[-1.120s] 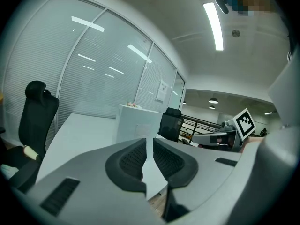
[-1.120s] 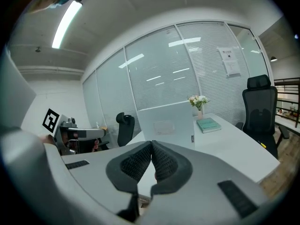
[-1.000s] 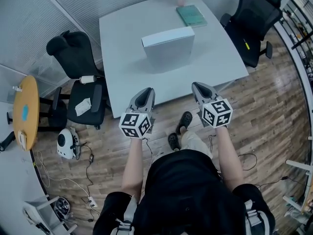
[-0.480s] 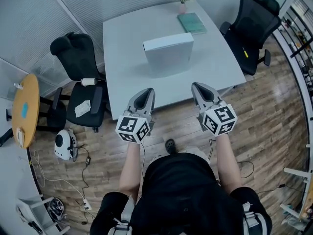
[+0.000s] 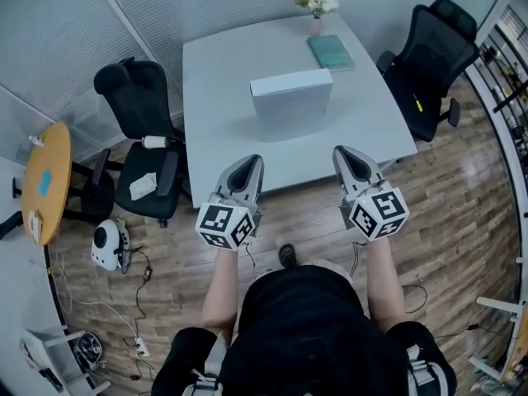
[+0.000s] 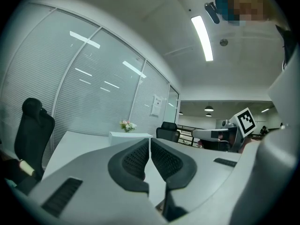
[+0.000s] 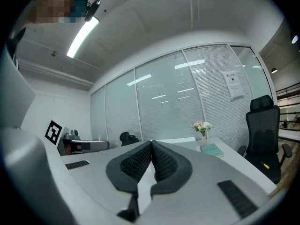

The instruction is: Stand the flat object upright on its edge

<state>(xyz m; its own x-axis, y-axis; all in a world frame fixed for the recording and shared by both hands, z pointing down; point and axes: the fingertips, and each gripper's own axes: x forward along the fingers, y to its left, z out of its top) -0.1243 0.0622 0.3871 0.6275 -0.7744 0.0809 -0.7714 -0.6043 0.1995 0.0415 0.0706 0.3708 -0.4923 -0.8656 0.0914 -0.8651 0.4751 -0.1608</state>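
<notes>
A flat white box (image 5: 291, 101) stands upright on its long edge in the middle of the light grey table (image 5: 223, 73). My left gripper (image 5: 252, 160) and right gripper (image 5: 341, 151) hover side by side over the table's near edge, well short of the box. Both are shut with nothing between the jaws. In the left gripper view the left gripper (image 6: 150, 141) points toward the white box (image 6: 129, 135). In the right gripper view the right gripper (image 7: 151, 144) has its pads pressed together, and the box's top edge (image 7: 176, 139) shows just behind them.
A teal book (image 5: 330, 52) and a small vase of flowers (image 5: 314, 2) sit at the table's far end. Black office chairs stand on the left (image 5: 136, 106) and right (image 5: 433, 48). A round wooden table (image 5: 43, 184), a white device (image 5: 107, 242) and cables lie on the floor to the left.
The head view has shifted, so the table and box sit a bit lower and further right. Both grippers hold the same place by the table's front edge. The person's feet have moved back.
</notes>
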